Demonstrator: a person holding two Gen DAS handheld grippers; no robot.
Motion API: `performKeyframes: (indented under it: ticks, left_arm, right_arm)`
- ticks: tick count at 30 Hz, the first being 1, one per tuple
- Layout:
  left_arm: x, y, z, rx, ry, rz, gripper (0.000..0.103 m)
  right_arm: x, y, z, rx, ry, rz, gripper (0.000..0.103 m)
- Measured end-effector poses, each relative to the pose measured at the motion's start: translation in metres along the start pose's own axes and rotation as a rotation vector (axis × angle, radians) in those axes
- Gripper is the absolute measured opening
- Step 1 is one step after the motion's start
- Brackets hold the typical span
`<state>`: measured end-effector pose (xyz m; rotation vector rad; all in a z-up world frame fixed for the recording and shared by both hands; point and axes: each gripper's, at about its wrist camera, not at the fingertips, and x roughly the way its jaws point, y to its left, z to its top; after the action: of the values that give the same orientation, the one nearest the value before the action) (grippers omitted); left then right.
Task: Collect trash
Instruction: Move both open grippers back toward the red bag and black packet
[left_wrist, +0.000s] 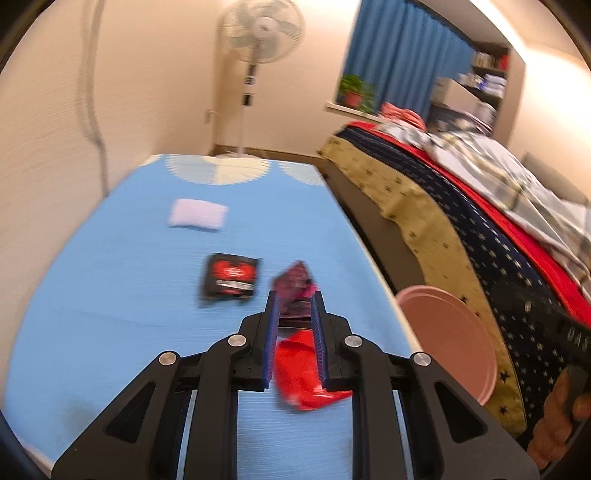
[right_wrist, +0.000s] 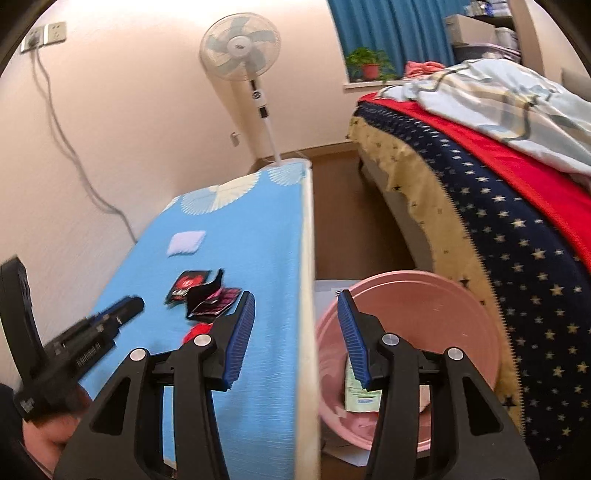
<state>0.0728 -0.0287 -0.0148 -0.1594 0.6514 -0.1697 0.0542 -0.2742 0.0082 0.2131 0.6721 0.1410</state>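
Red wrapper (left_wrist: 303, 373) pinched upright, black packet (left_wrist: 229, 276), white pad (left_wrist: 197, 214) flat on table.

The left gripper (left_wrist: 294, 308) angles down toward 12 o'clock in its own view, jaws narrow, pads pressing a red wrapper (left_wrist: 301, 373) between them. In the right wrist view it enters from 8 o'clock, a hand (right_wrist: 51, 430) gripping its handle. The right gripper (right_wrist: 295, 325) also tilts downward, jaws standing apart with nothing between them. Its holding hand (left_wrist: 561, 417) shows at 4 o'clock in the left view.
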Motion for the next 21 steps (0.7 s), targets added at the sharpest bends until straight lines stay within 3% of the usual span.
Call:
performKeyframes:
  ticks: [9, 21]
  left_arm:
    - [-0.013, 0.035, 0.002, -0.070, -0.028, 0.080, 0.018]
    - [0.001, 0.053, 0.001, -0.109, -0.014, 0.103, 0.018]
  right_arm:
    - [0.029, 0.041, -0.021, -0.051, 0.053, 0.078, 0.047]
    - [0.070, 0.065, -0.029, -0.035, 0.094, 0.132, 0.047]
